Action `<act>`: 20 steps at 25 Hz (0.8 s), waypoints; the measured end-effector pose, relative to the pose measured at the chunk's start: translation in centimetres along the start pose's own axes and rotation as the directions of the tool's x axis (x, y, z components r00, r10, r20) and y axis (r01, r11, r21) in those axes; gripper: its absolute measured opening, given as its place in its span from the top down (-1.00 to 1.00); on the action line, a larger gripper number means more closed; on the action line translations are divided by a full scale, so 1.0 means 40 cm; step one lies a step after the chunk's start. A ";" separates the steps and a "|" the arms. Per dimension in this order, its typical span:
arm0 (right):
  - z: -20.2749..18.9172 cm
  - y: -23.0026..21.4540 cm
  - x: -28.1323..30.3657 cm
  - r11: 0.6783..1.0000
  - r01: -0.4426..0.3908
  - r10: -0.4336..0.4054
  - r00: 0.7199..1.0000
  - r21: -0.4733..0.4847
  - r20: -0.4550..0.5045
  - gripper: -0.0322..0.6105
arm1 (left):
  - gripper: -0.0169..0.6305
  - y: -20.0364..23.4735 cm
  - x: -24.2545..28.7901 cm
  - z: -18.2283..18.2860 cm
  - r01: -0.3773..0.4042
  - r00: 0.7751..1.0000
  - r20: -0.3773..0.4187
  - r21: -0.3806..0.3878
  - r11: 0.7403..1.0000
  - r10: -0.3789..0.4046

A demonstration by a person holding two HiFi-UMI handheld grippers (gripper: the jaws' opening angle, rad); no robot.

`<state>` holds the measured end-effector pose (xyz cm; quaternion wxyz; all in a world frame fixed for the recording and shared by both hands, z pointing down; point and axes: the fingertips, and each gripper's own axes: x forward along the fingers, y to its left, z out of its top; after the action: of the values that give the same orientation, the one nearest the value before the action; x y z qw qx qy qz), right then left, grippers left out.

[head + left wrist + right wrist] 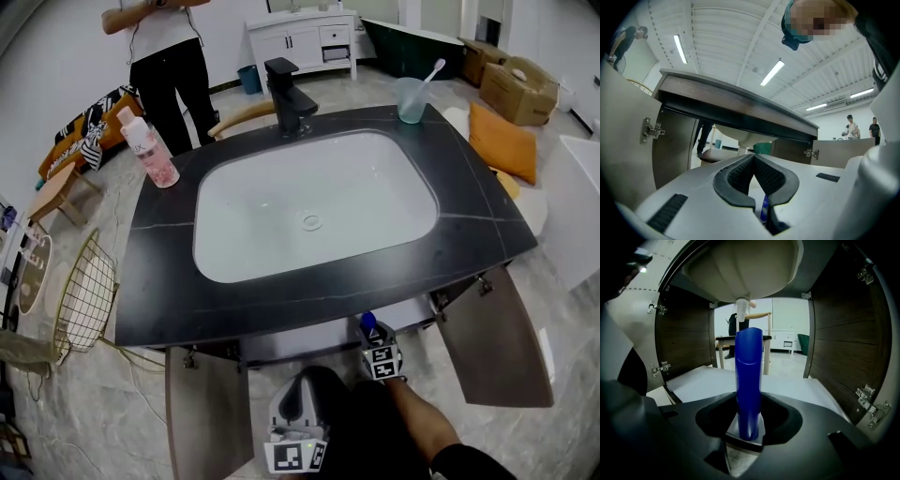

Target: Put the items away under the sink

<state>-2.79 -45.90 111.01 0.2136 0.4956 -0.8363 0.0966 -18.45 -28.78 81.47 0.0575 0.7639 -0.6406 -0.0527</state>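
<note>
R gripper (749, 401) held blue bottle (749, 371) upright at open sink cabinet (686, 338) mouth; L gripper (753, 158) jaws closed, empty.

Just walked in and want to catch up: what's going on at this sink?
A person at a vanity with open cabinet doors has a gripper in each hand. The right gripper holds a blue bottle upright at the cabinet opening, below the basin. The left gripper is shut and empty. A pink bottle and a cup with a toothbrush stand on the countertop.
</note>
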 end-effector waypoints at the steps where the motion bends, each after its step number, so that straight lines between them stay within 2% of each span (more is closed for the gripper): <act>1: 0.002 0.000 0.003 1.000 -0.002 0.002 1.000 -0.002 0.002 0.40 | 0.91 -0.001 0.001 -0.002 0.000 1.000 -0.003 0.000 1.000 0.000; 14: 0.003 0.001 0.014 1.000 0.017 -0.017 0.999 -0.019 0.028 0.40 | 0.91 0.015 -0.002 -0.019 -0.010 1.000 -0.014 -0.020 1.000 0.010; 20: -0.002 0.004 0.010 1.000 0.014 -0.014 1.000 -0.019 0.010 0.38 | 0.91 0.010 -0.007 -0.021 0.000 1.000 -0.013 -0.029 1.000 0.000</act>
<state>-3.07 -46.13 111.27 0.2148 0.4997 -0.8349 0.0848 -18.78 -28.58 82.37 0.0728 0.7633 -0.6394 -0.0570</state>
